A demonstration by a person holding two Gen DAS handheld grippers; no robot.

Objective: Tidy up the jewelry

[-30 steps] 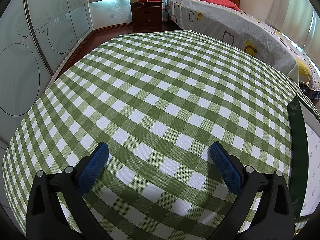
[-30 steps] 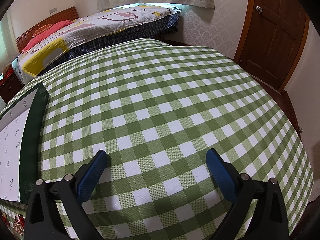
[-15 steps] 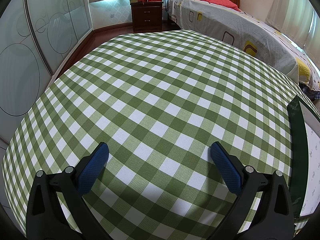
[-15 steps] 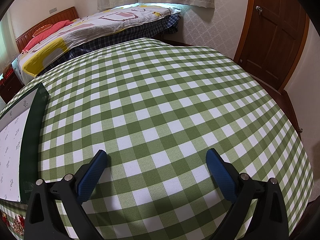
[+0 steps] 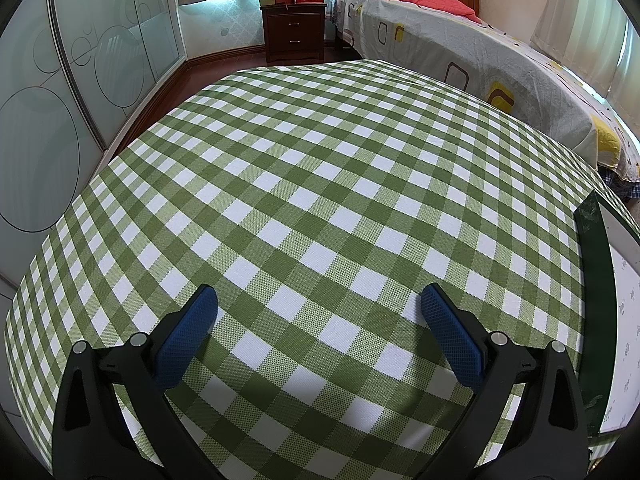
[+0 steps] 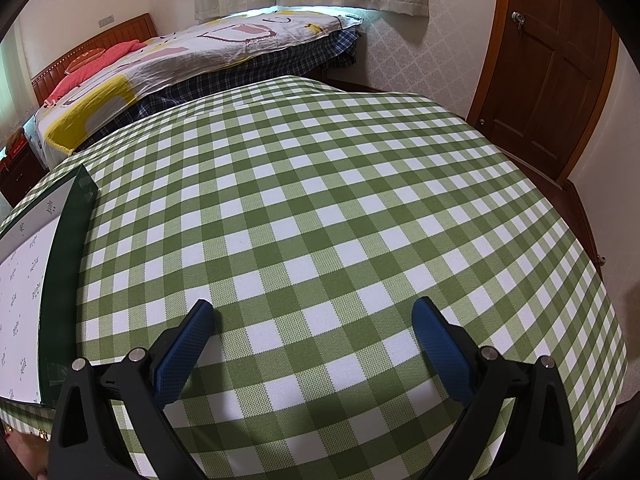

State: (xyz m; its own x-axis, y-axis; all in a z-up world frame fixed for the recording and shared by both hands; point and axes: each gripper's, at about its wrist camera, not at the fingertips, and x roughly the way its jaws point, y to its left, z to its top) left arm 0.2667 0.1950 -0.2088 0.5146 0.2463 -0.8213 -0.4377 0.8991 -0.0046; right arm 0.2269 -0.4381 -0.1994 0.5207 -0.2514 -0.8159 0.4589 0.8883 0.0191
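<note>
A flat box with dark green sides and a white patterned top lies on the table: at the right edge in the left wrist view [image 5: 596, 280], at the left edge in the right wrist view [image 6: 64, 264]. My left gripper [image 5: 318, 304] hovers low over the green-and-white checked tablecloth [image 5: 320, 184], open, with nothing between its blue pads. My right gripper [image 6: 312, 316] is also open and empty, over the cloth [image 6: 320, 200] to the right of the box. No loose jewelry shows in either view, except a small reddish and gold item [image 6: 28, 432] at the bottom left corner, too cut off to identify.
A bed with a patterned cover [image 5: 500, 60] runs along the table's far side. A dark nightstand [image 5: 294, 32] stands beyond the table, frosted sliding doors [image 5: 60, 92] on the left. A wooden door [image 6: 552, 72] is at the right, past the table's edge.
</note>
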